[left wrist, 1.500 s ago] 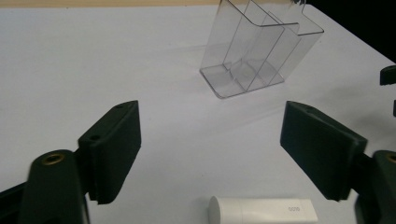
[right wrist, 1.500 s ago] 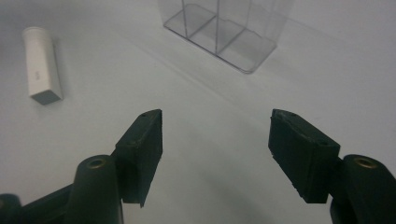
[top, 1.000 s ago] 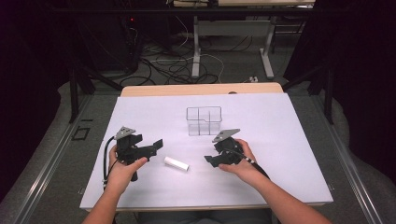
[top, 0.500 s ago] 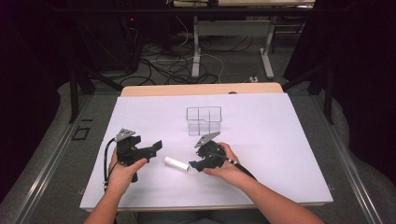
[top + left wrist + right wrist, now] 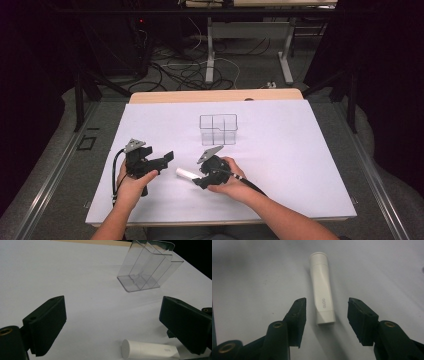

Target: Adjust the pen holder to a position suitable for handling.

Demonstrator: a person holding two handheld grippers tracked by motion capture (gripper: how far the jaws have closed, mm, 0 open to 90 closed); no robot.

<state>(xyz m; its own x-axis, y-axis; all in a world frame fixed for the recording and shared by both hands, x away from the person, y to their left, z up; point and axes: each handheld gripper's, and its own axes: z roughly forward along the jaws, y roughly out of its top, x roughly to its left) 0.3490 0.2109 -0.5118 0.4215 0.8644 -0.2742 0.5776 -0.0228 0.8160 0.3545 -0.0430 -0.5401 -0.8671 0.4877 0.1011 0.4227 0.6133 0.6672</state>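
A white tube (image 5: pixel 186 174) lies flat on the white table sheet (image 5: pixel 280 165) between my two grippers. In the right gripper view the white tube (image 5: pixel 322 290) points away from me, and its near end sits between the jaws without touching them. My right gripper (image 5: pixel 326 321) is open around that end; in the high view my right gripper (image 5: pixel 199 181) is low at the tube's right end. My left gripper (image 5: pixel 169 156) is open, held just left of the tube. The left gripper view has the white tube (image 5: pixel 150 350) low between my left gripper (image 5: pixel 120 330) jaws.
A clear plastic box with dividers (image 5: pixel 218 129) stands on the sheet behind the tube, also the clear box (image 5: pixel 150 267) in the left gripper view. The wooden table edge (image 5: pixel 215 95) runs along the back. Cables and table legs lie on the floor beyond.
My right gripper has moved left and down from beside the clear box to the tube's right end. The left gripper has stayed put.
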